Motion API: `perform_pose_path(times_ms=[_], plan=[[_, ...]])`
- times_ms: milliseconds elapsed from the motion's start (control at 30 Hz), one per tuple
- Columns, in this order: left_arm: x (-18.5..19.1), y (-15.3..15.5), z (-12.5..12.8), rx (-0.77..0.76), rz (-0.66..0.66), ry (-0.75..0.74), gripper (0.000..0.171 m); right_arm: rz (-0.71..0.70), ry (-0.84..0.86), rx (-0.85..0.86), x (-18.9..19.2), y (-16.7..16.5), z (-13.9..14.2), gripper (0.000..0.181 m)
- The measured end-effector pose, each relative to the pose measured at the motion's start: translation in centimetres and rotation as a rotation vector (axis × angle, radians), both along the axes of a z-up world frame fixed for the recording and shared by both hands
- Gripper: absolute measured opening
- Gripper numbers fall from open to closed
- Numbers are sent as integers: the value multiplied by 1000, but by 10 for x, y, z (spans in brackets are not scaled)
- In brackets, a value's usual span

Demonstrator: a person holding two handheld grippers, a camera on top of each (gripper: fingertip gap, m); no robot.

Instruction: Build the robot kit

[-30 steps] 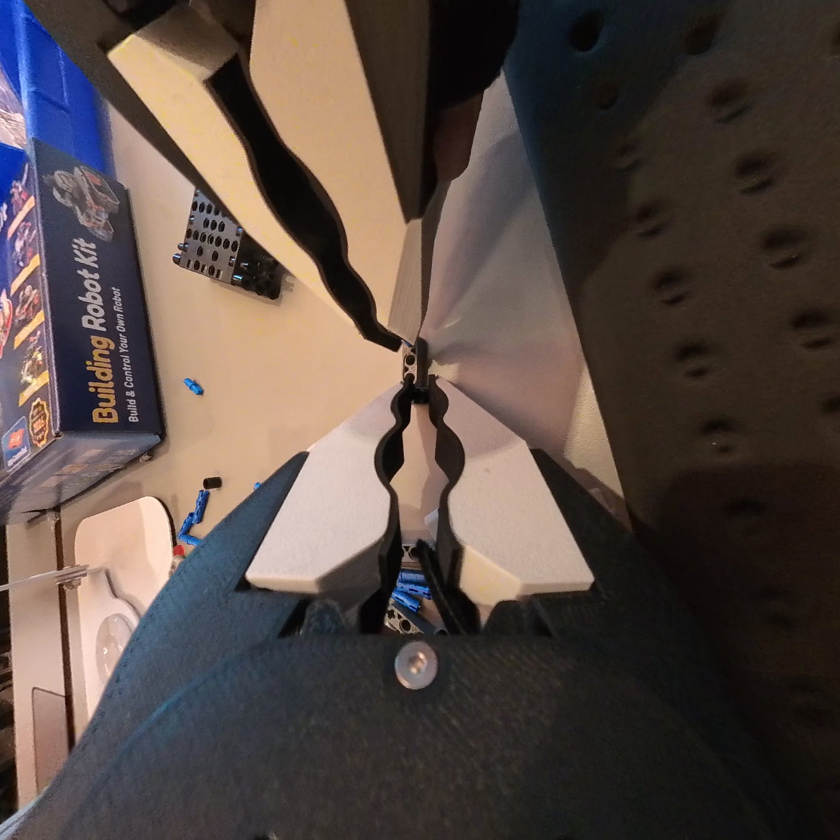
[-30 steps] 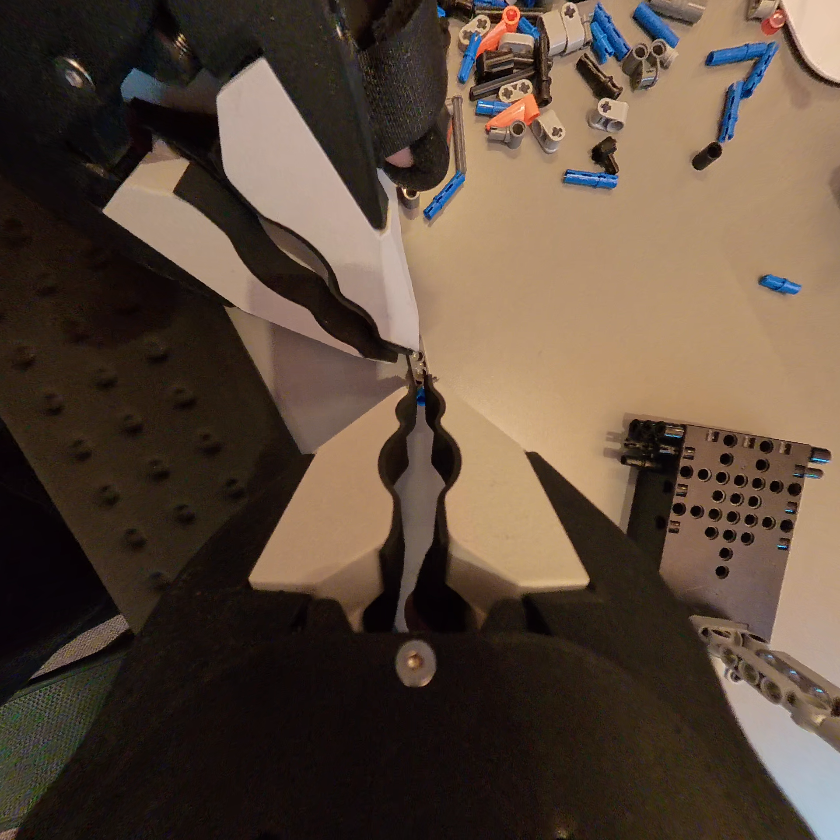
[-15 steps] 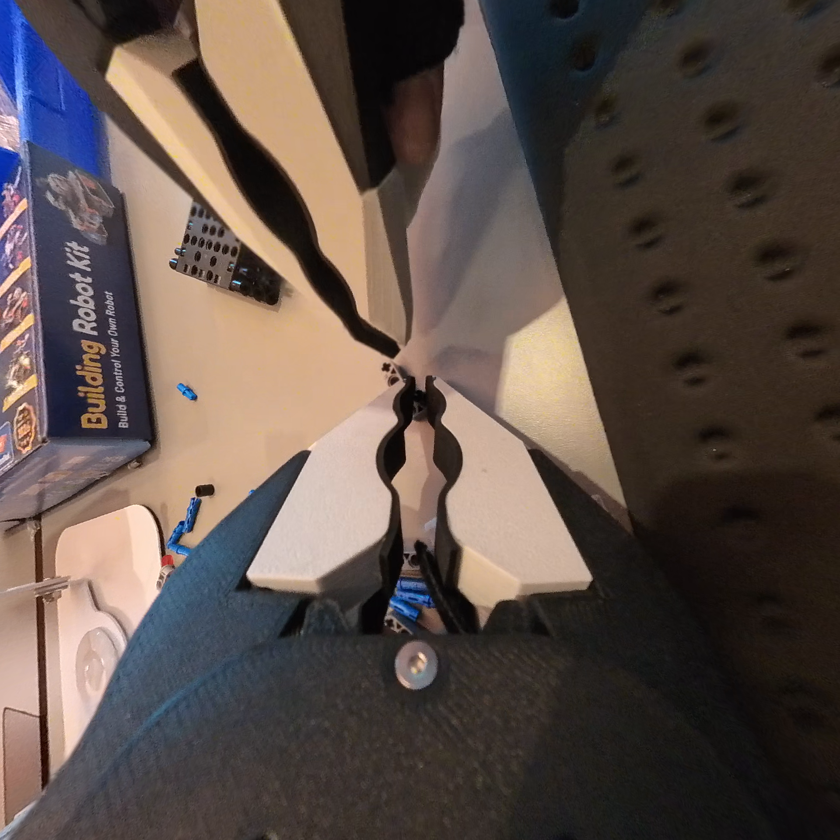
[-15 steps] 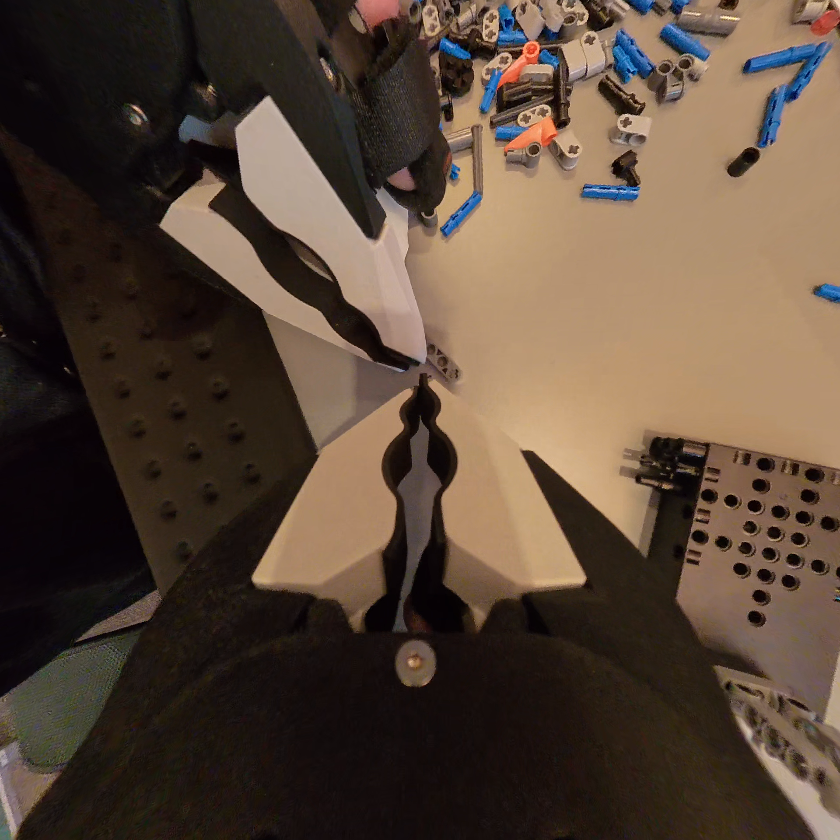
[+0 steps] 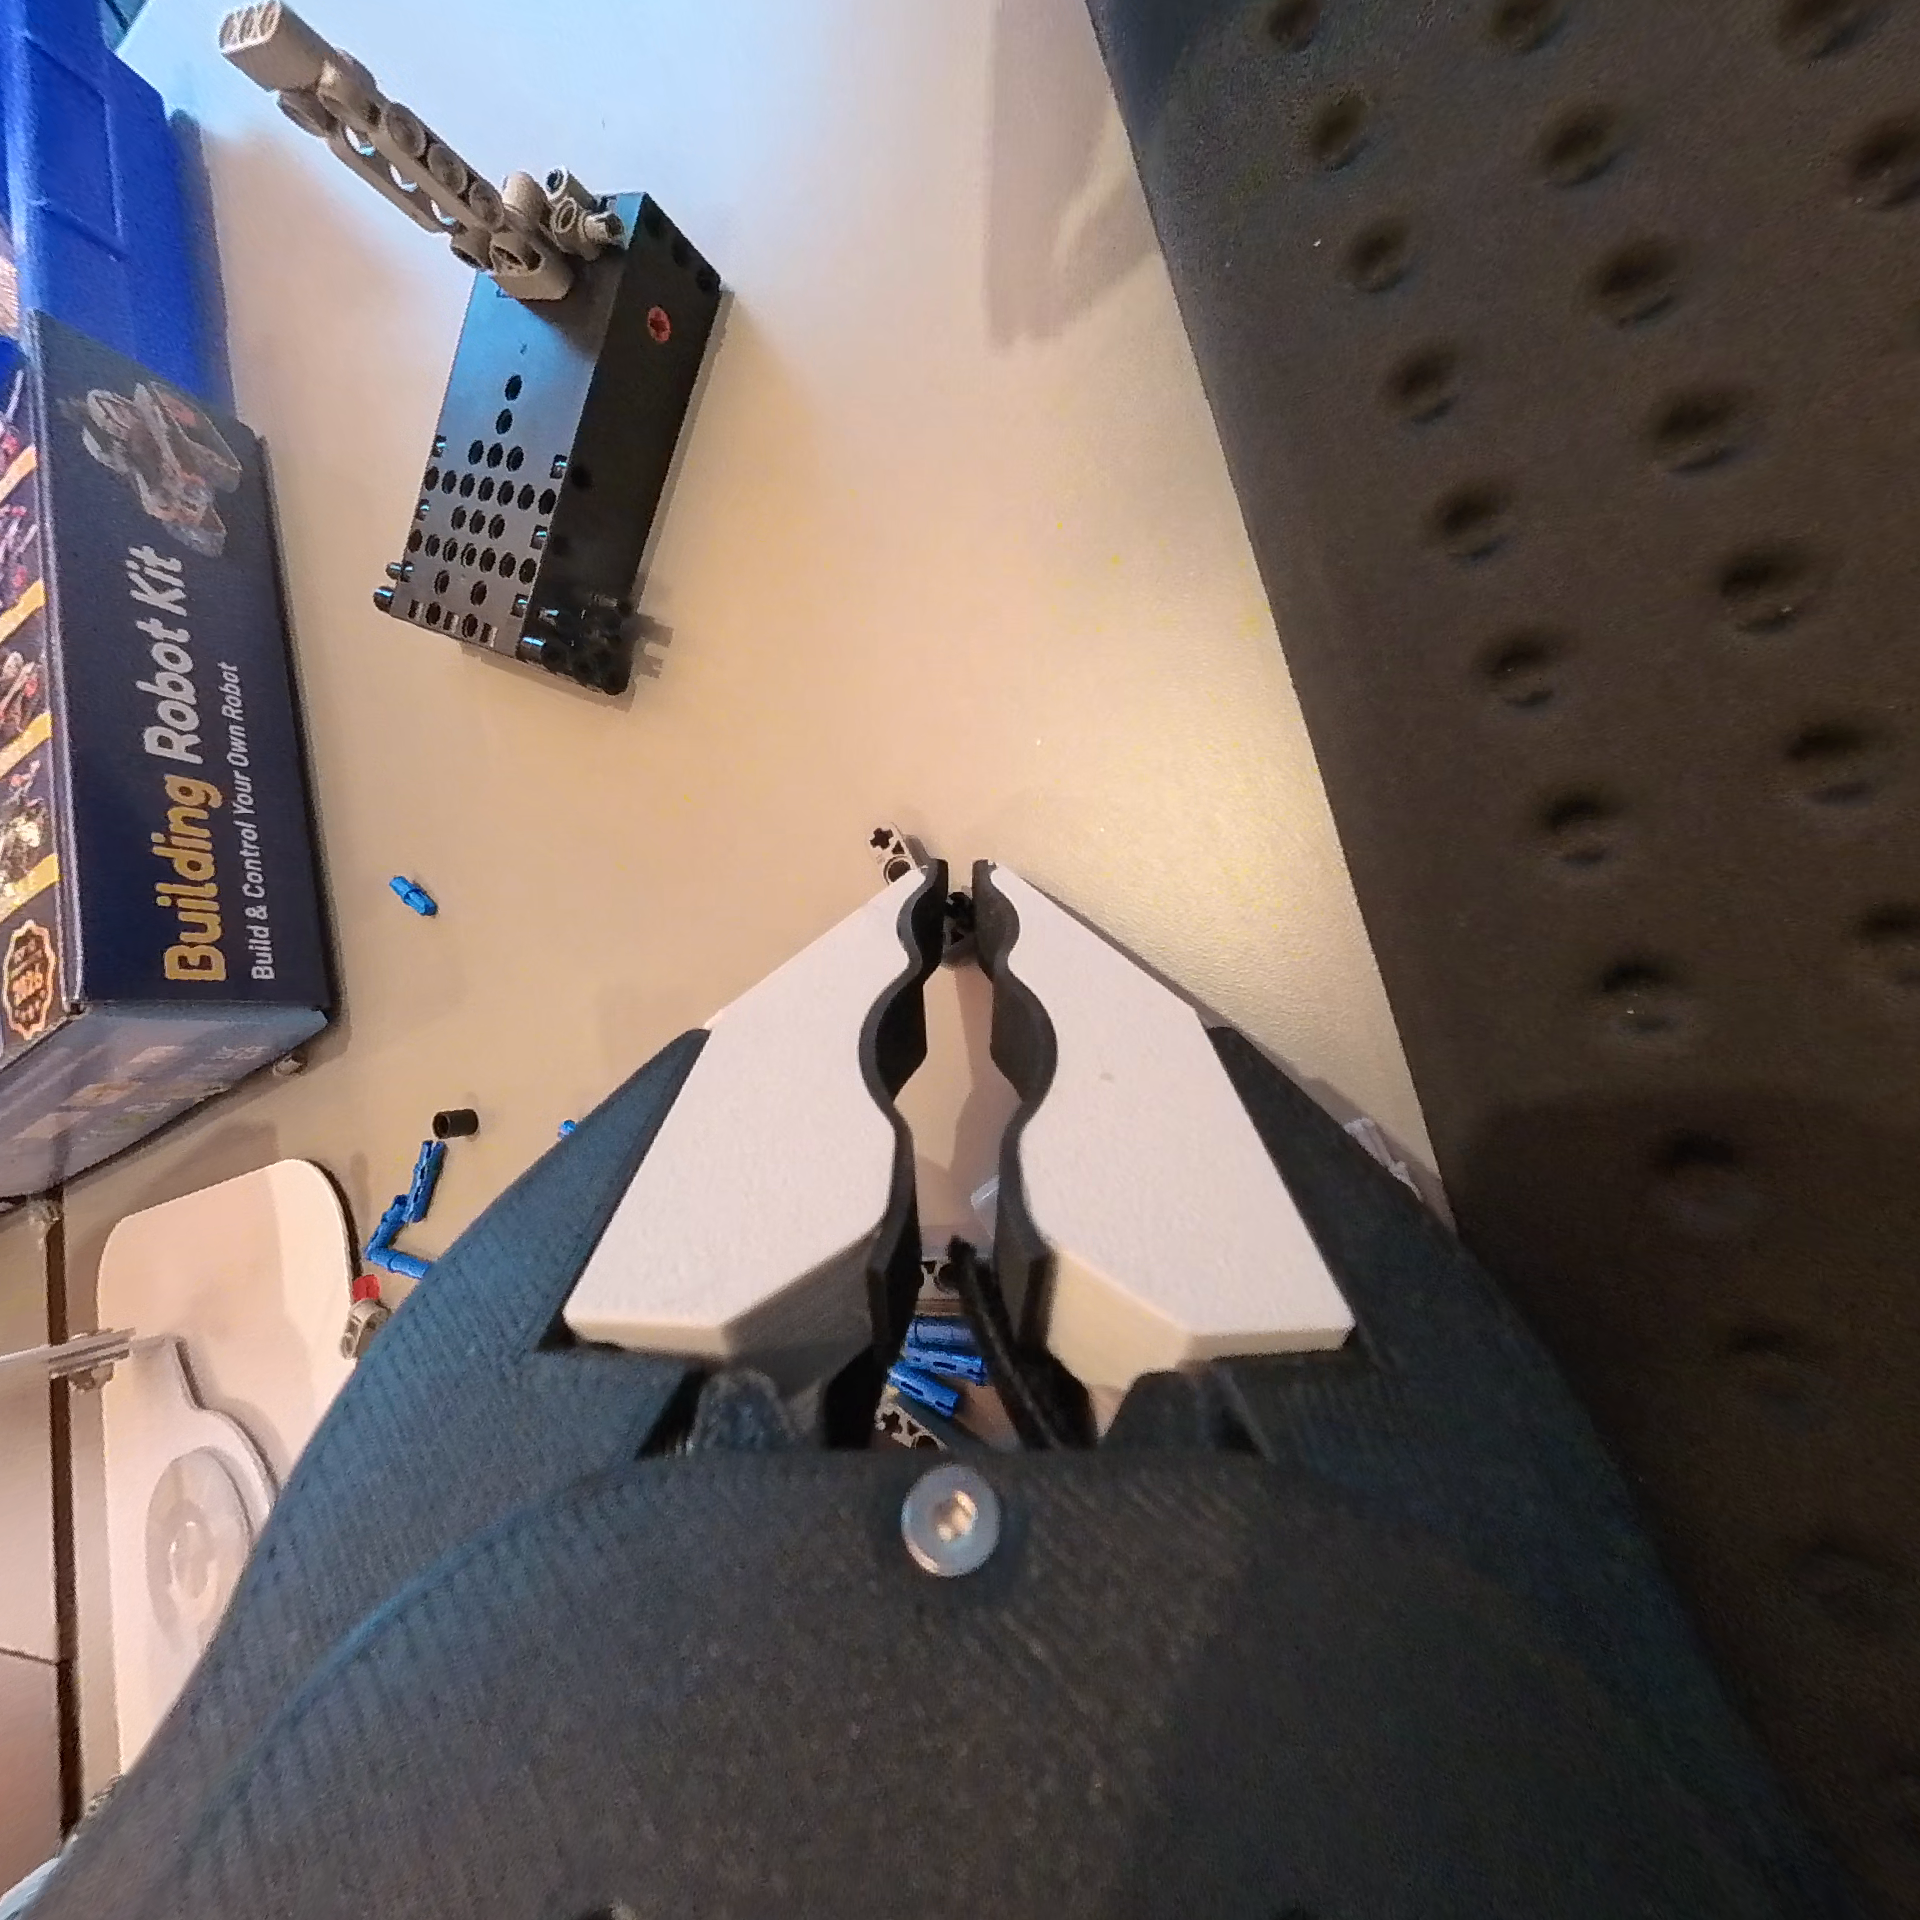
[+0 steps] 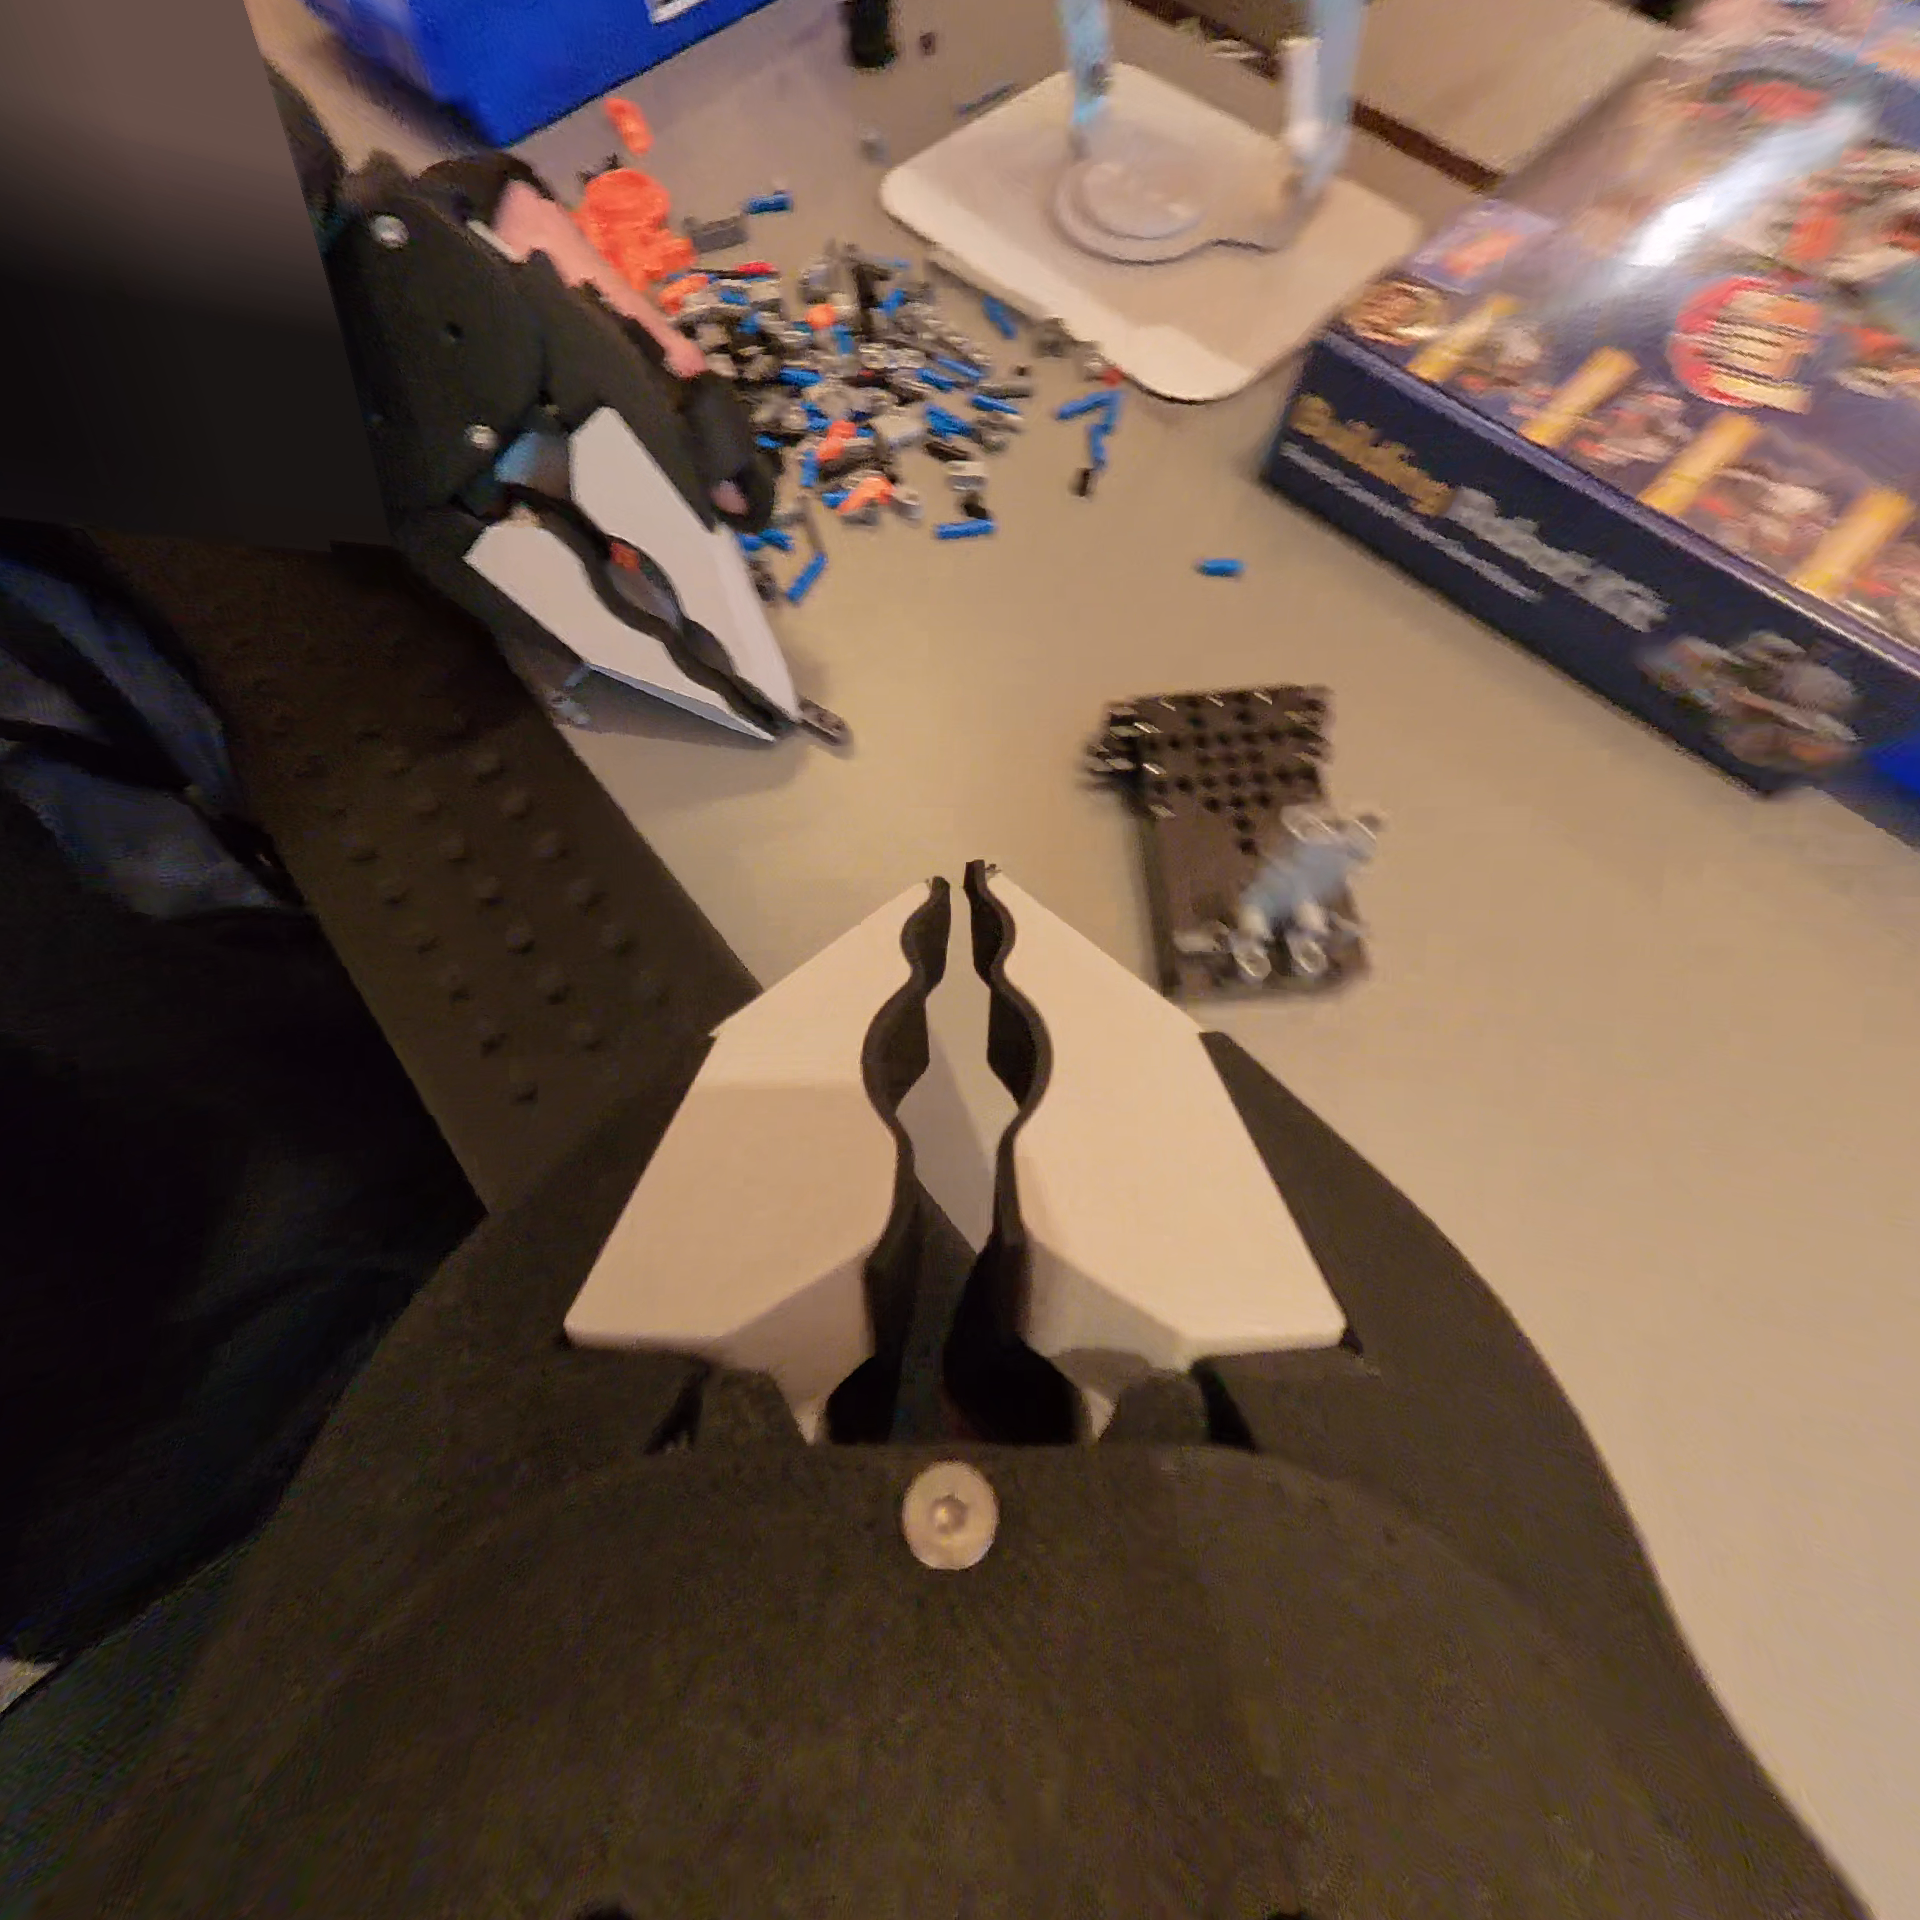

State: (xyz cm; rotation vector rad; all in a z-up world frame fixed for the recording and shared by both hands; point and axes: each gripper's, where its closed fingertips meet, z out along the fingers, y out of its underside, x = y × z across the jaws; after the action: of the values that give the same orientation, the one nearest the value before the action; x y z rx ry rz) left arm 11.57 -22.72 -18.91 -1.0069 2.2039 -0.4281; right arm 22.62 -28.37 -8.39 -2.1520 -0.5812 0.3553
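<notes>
1. Small black peg [image 5: 956, 923] sits pinched between the tips of the left gripper [image 5: 961, 883]. The two fingers are closed tight on it. A tiny grey piece [image 5: 894, 847] with a cross-shaped hole sticks out just beside the tips; I cannot tell if it is joined to the peg.
2. The pale table [image 5: 883, 468] lies under everything. The left gripper is down low over it, right by the table's edge.
3. A dark bumpy mat [image 5: 1610, 623] runs along that edge, just beside the left gripper.
4. A big blue toy box [image 5: 156, 727] with pictures on it lies on the table, well apart from both grippers.
5. The right gripper [image 6: 958, 883] is up in the air above the table. Its fingers are almost together, with only a thin slit between them and nothing in it.
6. A white flat stand base [image 6: 1143, 260] rests near the toy box.
7. A black block [image 5: 540, 447] full of round holes lies flat between the box and the grippers. A grey beam [image 5: 384, 135] with holes is fixed at one end of it.
8. A pile of little bricks [image 6: 873, 384], blue, grey, black and orange, lies behind the left gripper.
9. One blue pin [image 5: 412, 896] lies alone near the box, and a short black tube [image 5: 455, 1122] lies close by.
</notes>
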Motion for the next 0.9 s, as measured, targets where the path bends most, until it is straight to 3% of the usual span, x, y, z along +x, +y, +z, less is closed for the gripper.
perform_pose_path(times_ms=[200,333,500,600,767,900], plan=[[-1,0,-5,-3,-8,20,2,-297,-119,42,91,-41,22,11],[0,-1,-5,-5,-6,20,2,-398,-173,-72,129,-66,-5,17],[3,-3,-5,-1,-3,16,2,-383,-230,-233,128,-56,-79,22],[3,-1,-4,0,7,13,2,-416,-220,-253,133,-46,-104,18],[4,-1,-4,-8,12,7,5,-403,-156,-246,125,-35,-112,3],[5,0,-3,-17,13,-3,6,-391,-162,-236,123,-35,-111,2]])
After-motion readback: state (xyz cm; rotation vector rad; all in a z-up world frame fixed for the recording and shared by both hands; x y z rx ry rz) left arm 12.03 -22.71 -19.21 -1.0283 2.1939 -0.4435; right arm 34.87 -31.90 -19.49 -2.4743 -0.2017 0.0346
